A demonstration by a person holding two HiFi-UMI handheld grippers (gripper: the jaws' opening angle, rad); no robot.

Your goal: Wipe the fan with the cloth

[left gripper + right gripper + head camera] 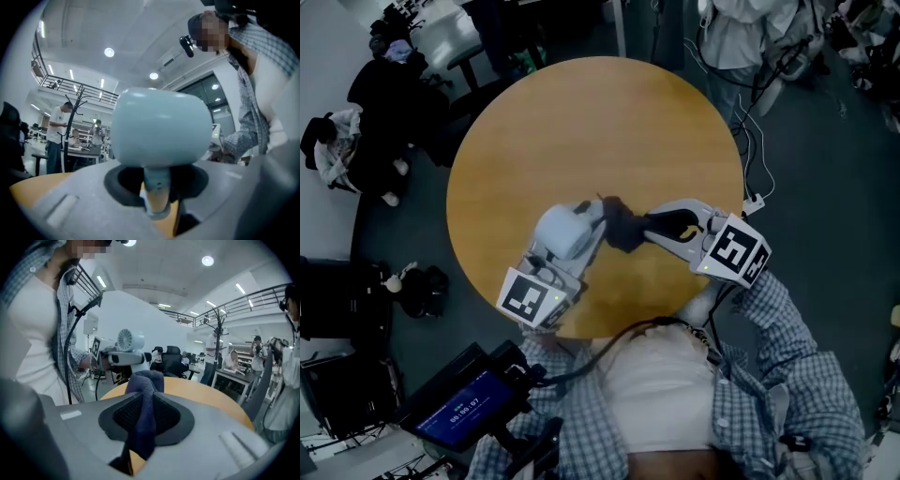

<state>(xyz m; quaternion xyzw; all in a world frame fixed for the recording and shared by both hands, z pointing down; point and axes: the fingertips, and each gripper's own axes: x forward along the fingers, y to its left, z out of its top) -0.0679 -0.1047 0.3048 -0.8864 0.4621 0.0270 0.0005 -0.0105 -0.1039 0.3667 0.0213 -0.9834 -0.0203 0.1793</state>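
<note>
A small pale blue fan point(562, 232) hangs above the round wooden table point(581, 122). My left gripper point(570, 249) is shut on its stem. In the left gripper view the fan's rounded head point(159, 126) fills the middle, and its stem runs down between the jaws of that gripper point(157, 206). A dark blue cloth point(622, 225) sits in my right gripper point(652, 226), right beside the fan's right side; I cannot tell if they touch. The right gripper view shows the cloth point(143, 413) pinched between the jaws of my right gripper point(143, 427), with the fan's grille point(129, 340) beyond it.
Dark chairs point(389, 89) and bags stand on the floor left of the table. A person point(741, 33) stands at the far right, near cables point(755, 155). A device with a lit screen point(469, 408) hangs at my lower left. A coat rack point(218, 341) and desks stand further off.
</note>
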